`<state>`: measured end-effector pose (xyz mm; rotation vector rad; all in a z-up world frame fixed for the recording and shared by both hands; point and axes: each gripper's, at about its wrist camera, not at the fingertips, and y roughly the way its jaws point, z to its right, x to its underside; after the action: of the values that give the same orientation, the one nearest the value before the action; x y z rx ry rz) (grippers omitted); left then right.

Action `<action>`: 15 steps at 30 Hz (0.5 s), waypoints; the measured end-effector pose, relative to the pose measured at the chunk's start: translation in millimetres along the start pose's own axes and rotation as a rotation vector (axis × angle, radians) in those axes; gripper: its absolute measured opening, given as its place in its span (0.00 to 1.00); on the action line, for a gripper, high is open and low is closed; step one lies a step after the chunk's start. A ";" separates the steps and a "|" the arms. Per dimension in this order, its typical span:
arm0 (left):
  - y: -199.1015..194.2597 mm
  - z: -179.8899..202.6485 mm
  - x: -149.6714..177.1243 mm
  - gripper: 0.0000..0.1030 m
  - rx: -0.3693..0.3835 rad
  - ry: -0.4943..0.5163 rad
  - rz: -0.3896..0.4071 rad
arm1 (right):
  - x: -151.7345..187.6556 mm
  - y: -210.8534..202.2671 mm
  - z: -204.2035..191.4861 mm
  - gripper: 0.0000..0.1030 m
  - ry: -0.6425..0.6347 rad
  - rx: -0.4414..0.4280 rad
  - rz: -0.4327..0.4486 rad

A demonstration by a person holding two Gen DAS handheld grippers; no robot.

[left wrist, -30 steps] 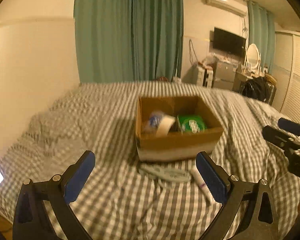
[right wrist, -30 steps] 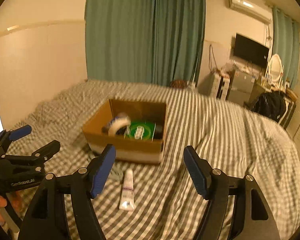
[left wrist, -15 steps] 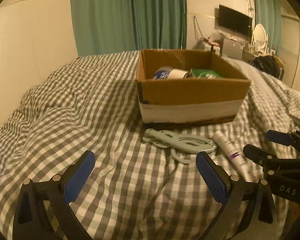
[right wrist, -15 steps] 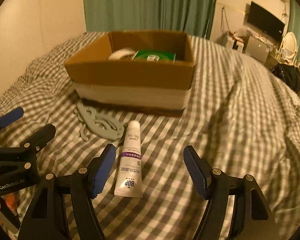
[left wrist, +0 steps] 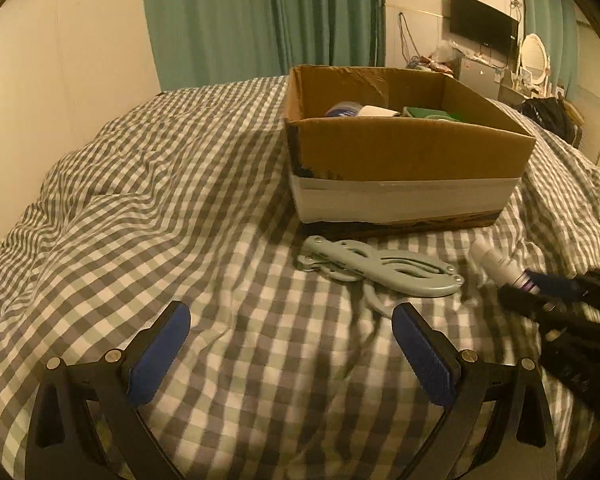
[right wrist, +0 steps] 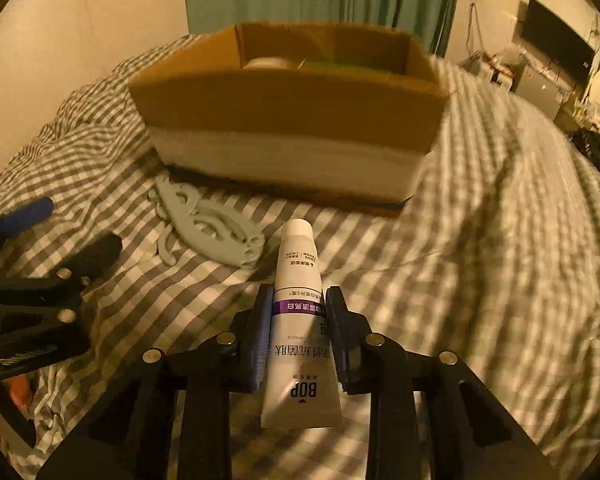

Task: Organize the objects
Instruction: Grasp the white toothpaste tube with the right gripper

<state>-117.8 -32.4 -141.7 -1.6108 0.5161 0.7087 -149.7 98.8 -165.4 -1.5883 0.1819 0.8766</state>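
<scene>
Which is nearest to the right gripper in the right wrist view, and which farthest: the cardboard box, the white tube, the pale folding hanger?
1. White tube: clamped between the right gripper fingers.
2. Pale folding hanger: ahead and left, flat on the bedspread.
3. Cardboard box: farthest, straight ahead behind both.

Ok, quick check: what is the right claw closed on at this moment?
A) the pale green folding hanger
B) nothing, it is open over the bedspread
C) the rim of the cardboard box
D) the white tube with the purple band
D: in the right wrist view the right claw has its pads pressed against both sides of the white tube, while the folding hanger lies untouched on the bedspread.
</scene>
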 end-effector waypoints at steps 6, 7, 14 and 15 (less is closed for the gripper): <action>4.3 36.7 -11.7 1.00 0.033 0.004 -0.009 | -9.8 -37.9 33.6 0.25 0.050 0.057 0.081; 7.8 43.1 -14.3 1.00 0.035 -0.003 -0.014 | -10.4 -41.0 39.3 0.25 0.058 0.063 0.087; 44.3 79.0 -27.9 1.00 -0.012 -0.012 -0.037 | -1.4 -40.2 68.1 0.25 0.117 0.049 0.081; 52.3 81.1 -28.2 1.00 -0.032 -0.014 -0.054 | 1.1 -38.5 69.0 0.25 0.119 0.042 0.079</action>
<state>-186.4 37.4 -165.0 -1.6423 0.4521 0.6901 -156.3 170.7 -133.2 -1.6033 0.3472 0.8344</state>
